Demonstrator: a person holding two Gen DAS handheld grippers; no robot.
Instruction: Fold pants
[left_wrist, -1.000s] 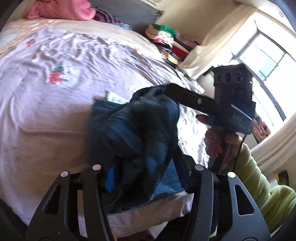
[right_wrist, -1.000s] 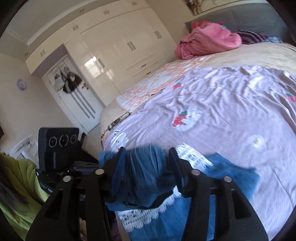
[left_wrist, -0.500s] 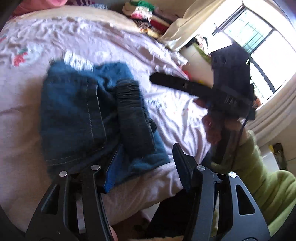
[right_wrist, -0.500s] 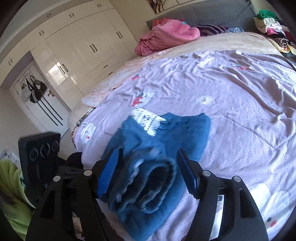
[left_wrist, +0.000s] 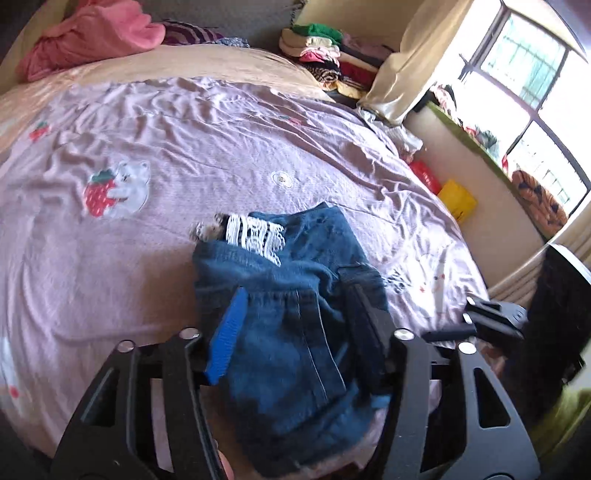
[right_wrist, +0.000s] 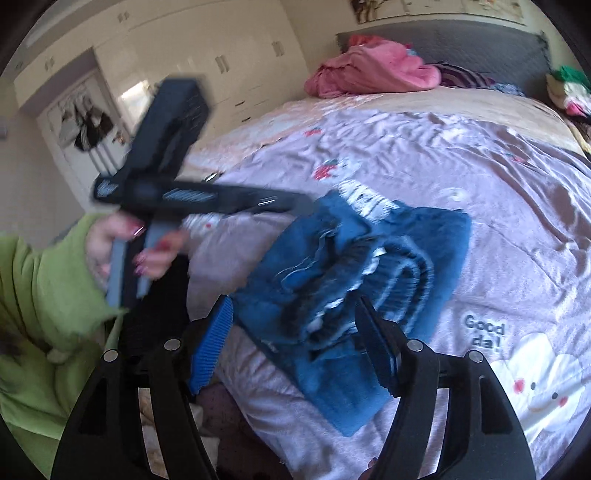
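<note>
The blue denim pants (left_wrist: 295, 310) with white lace trim lie folded in a small bundle at the near edge of the lilac bedspread (left_wrist: 155, 155). My left gripper (left_wrist: 299, 306) is open, its jaws either side of the bundle just above it. In the right wrist view the pants (right_wrist: 354, 273) show as a thick stack of folds, and my right gripper (right_wrist: 295, 321) is open over their near edge, holding nothing. The left gripper's body (right_wrist: 162, 147) is seen there, raised and blurred, held by a hand in a green sleeve.
A pink garment (left_wrist: 92, 33) lies at the bed's head. A stack of folded clothes (left_wrist: 325, 55) sits at the far right corner. A window (left_wrist: 528, 74) is at the right, with red and yellow items (left_wrist: 447, 192) on the floor beside the bed. White wardrobes (right_wrist: 207, 66) stand at the left.
Both grippers let go of the pants, which dropped from mid-air onto the bed as a folded bundle. Both grippers have since drawn back toward the near edge.
</note>
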